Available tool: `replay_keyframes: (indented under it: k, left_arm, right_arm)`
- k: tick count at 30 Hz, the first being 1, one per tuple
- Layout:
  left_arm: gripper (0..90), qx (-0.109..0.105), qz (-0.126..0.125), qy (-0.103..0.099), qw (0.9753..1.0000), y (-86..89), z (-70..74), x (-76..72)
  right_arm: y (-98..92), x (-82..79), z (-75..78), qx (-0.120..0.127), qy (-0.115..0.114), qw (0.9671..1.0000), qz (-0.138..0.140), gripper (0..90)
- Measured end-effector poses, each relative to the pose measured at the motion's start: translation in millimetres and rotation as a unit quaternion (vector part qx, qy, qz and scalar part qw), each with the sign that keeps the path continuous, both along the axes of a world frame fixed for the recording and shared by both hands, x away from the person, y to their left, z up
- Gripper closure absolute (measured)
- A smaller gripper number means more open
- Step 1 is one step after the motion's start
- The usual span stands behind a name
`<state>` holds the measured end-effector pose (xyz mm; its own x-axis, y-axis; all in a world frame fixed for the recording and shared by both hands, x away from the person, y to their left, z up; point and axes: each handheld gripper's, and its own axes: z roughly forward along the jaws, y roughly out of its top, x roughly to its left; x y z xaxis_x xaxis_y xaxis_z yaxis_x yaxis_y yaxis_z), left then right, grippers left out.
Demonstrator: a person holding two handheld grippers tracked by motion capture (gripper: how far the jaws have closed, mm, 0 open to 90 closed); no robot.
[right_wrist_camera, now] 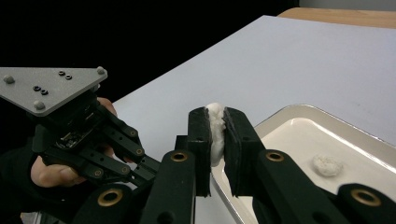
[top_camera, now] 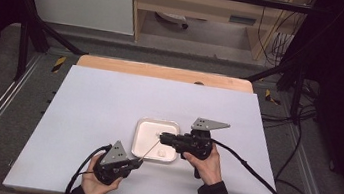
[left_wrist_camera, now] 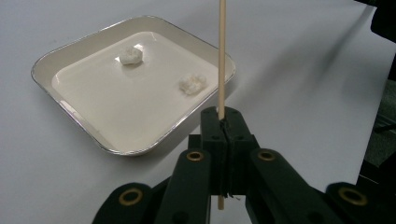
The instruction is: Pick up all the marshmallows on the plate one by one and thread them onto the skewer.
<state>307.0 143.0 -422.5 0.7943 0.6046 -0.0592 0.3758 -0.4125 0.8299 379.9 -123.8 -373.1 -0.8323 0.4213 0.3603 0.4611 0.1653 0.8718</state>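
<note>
A white square tray (top_camera: 142, 126) sits mid-table. My left gripper (top_camera: 137, 162) is near its front left corner, shut on a thin wooden skewer (top_camera: 149, 150) that slants up over the tray. In the left gripper view the skewer (left_wrist_camera: 222, 56) rises from the closed jaws of the left gripper (left_wrist_camera: 223, 119), and two white dough-like lumps (left_wrist_camera: 130, 56) (left_wrist_camera: 192, 84) lie in the tray (left_wrist_camera: 70, 107). My right gripper (top_camera: 161, 136) reaches in from the tray's right side. In the right gripper view, the right gripper (right_wrist_camera: 215, 116) is shut on a white lump (right_wrist_camera: 215, 130) held above the tray's edge (right_wrist_camera: 299, 112).
The white table sheet (top_camera: 99, 97) lies open around the tray, with a wooden edge (top_camera: 163, 71) at the back. Each gripper trails a black cable (top_camera: 251, 170) toward the near side. The left gripper (right_wrist_camera: 70, 121) and a hand sit close left of the right gripper's jaws.
</note>
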Motion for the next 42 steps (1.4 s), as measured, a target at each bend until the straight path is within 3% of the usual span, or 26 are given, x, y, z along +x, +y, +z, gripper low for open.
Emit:
replay_keyframes:
  k: [42]
  left_arm:
    - [88.6, -0.005, 0.003, -0.017, 0.9998, -2.0, 2.0, -3.7]
  right_arm:
    - [6.5, -9.3, -6.1, 0.021, 0.006, 0.9996, 0.016, 81.9]
